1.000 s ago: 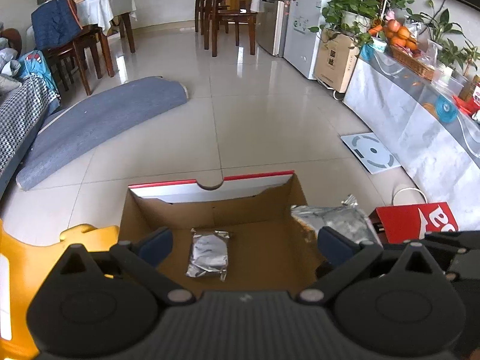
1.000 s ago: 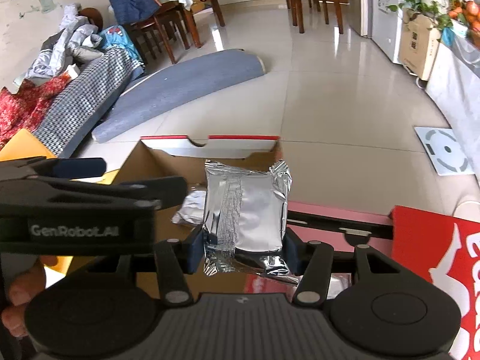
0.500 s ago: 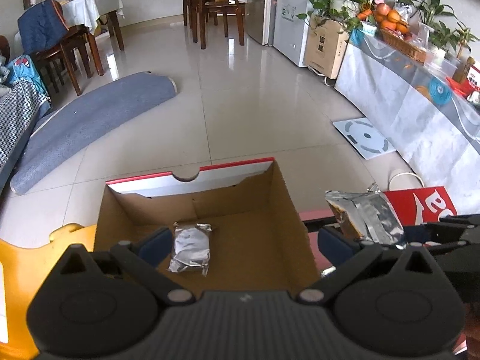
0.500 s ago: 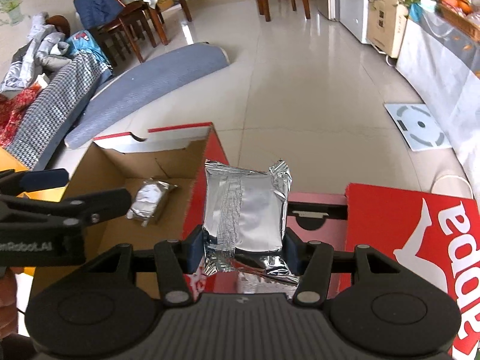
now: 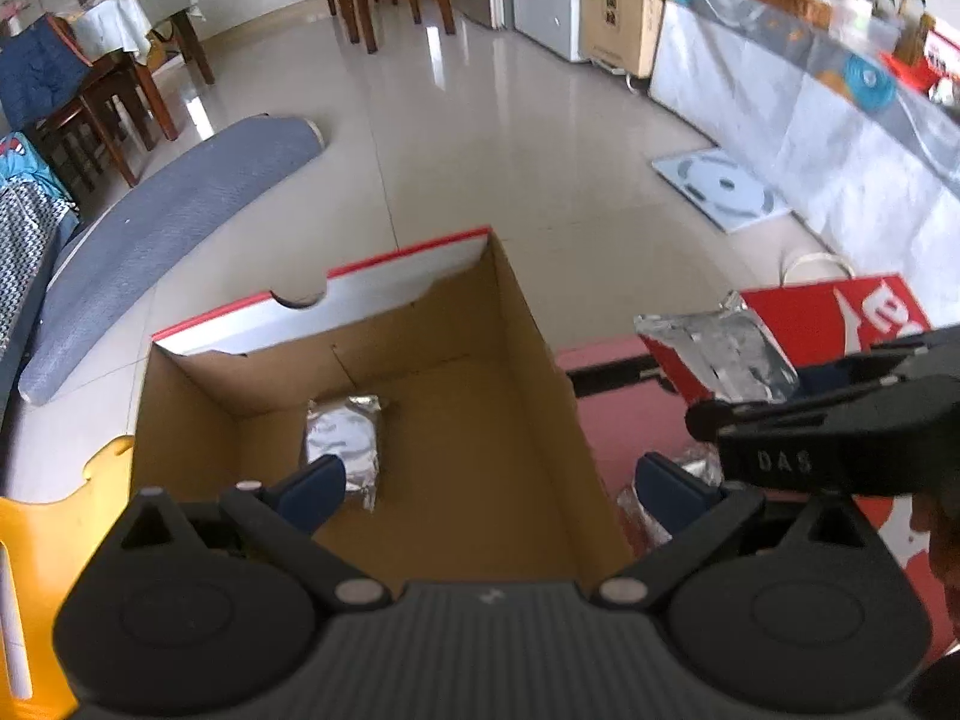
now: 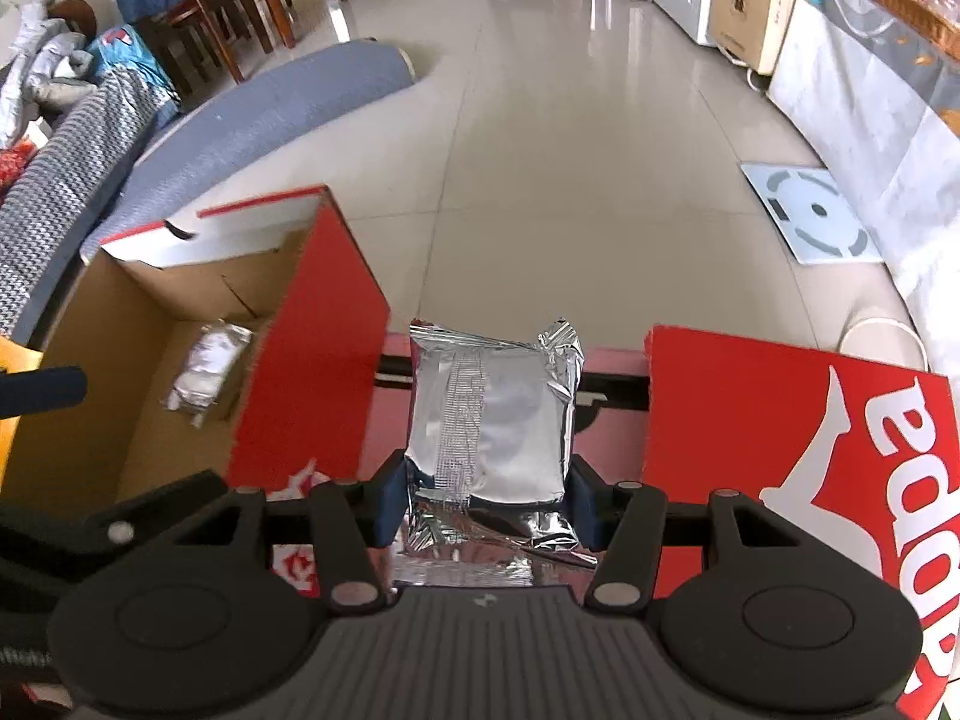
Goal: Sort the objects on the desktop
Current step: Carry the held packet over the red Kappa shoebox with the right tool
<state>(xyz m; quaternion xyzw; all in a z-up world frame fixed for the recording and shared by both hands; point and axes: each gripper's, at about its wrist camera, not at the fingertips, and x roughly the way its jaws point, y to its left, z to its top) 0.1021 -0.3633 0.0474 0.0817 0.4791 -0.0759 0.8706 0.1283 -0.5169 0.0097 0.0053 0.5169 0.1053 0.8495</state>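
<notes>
Foil packet (image 6: 489,420) sits clamped in the right gripper (image 6: 486,495), right of the cardboard box (image 5: 510,420). Another packet (image 5: 343,444) lies inside the box, beneath the left gripper (image 5: 492,489), spread and empty.

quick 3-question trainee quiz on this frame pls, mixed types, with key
1. True or false: the right gripper is shut on a silver foil packet.
2. How many foil packets lie inside the cardboard box? A) none B) one C) three
3. Fill in: the left gripper is ____, with nothing between its fingers.

Key: 1 true; 2 B, one small packet on the box floor; 3 open.
</notes>
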